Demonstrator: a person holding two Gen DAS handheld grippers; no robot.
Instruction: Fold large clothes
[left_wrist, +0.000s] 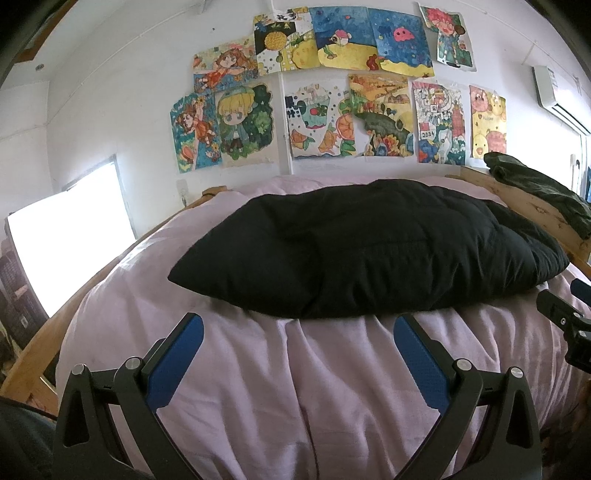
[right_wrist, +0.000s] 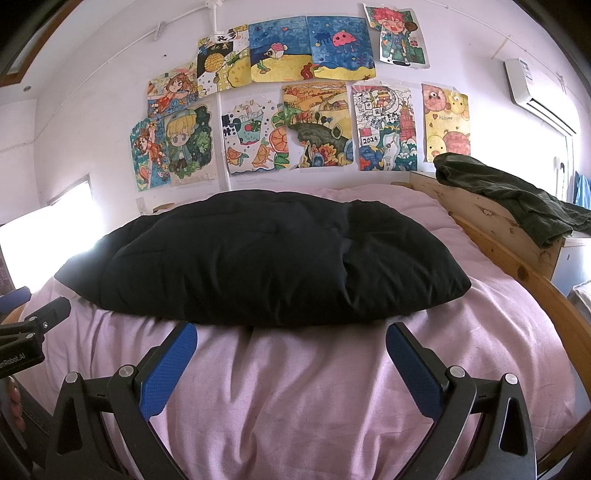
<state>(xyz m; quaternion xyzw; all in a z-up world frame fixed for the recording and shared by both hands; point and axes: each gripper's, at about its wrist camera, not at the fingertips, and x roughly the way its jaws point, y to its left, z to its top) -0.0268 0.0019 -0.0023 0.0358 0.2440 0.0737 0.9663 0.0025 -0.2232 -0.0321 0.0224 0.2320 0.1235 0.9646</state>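
Presently, the left gripper has its blue-padded fingers spread wide with nothing between them, poised over the pink bedsheet. The right gripper is in the same condition: its fingers are fully apart and hold nothing. Each gripper is visible at the edge of the other's view, side by side and apart. Just beyond both sets of fingertips lies the black padded garment, bundled into a thick, roughly folded mass across the middle of the bed, its near edge close to the fingertips but not touching them. A dark green garment is draped over the wooden bed frame to the right. Children's drawings cover the wall behind, with an air conditioner mounted at upper right.
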